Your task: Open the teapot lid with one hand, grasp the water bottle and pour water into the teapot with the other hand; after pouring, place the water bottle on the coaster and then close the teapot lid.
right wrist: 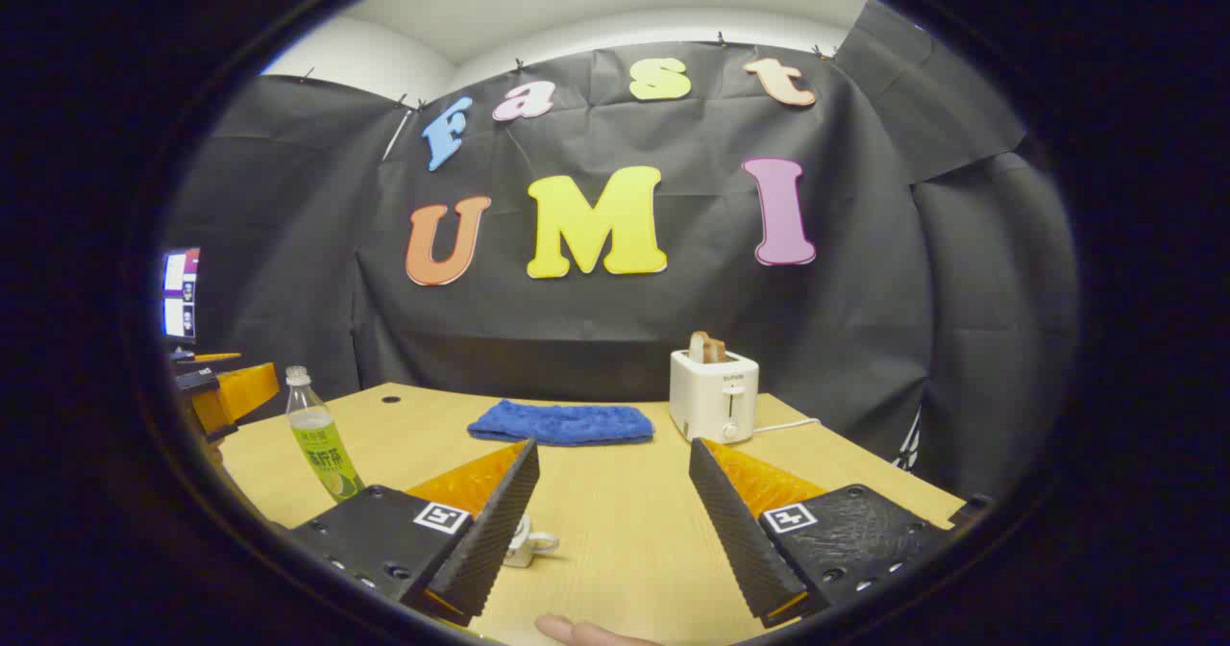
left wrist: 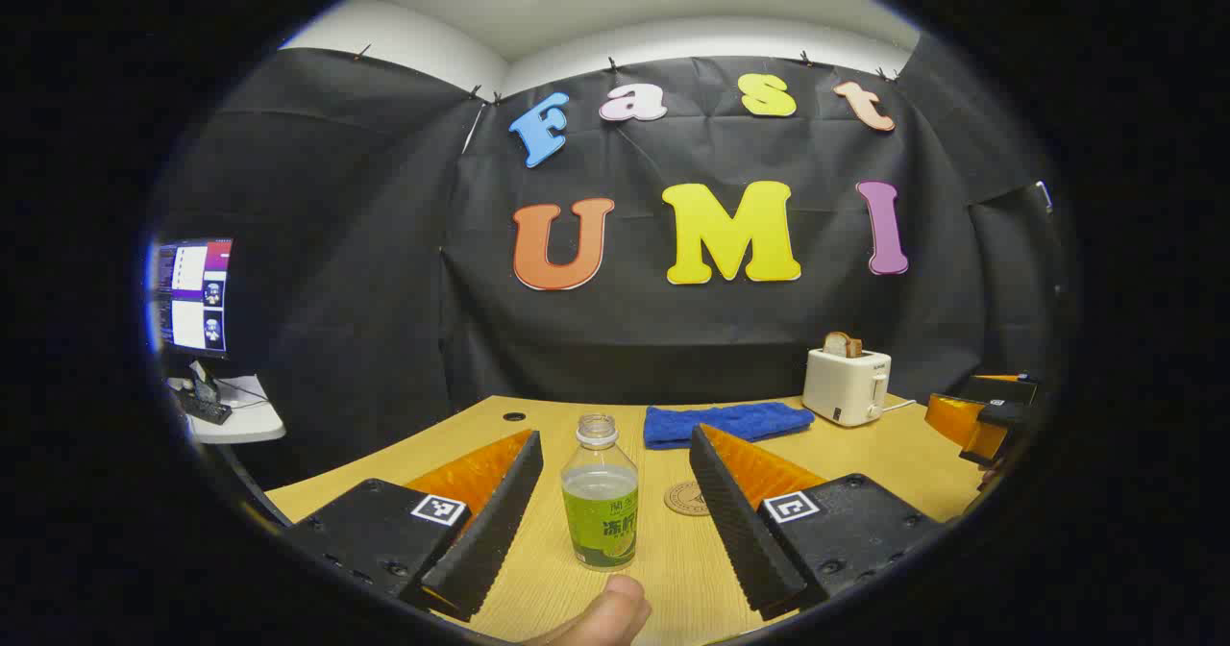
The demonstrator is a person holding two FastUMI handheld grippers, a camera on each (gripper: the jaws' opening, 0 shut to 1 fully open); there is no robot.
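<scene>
Both grippers stood with fingers spread apart, gripping nothing. From the left gripper view, the left gripper [left wrist: 610, 521] framed the uncapped water bottle [left wrist: 600, 507], which stood upright on the wooden table [left wrist: 865, 454], untouched, with the round coaster [left wrist: 686, 498] just beside it. From the right gripper view, the right gripper [right wrist: 610, 521] hovered above the table, a small white teapot [right wrist: 524, 542] peeking out beside its left finger.
</scene>
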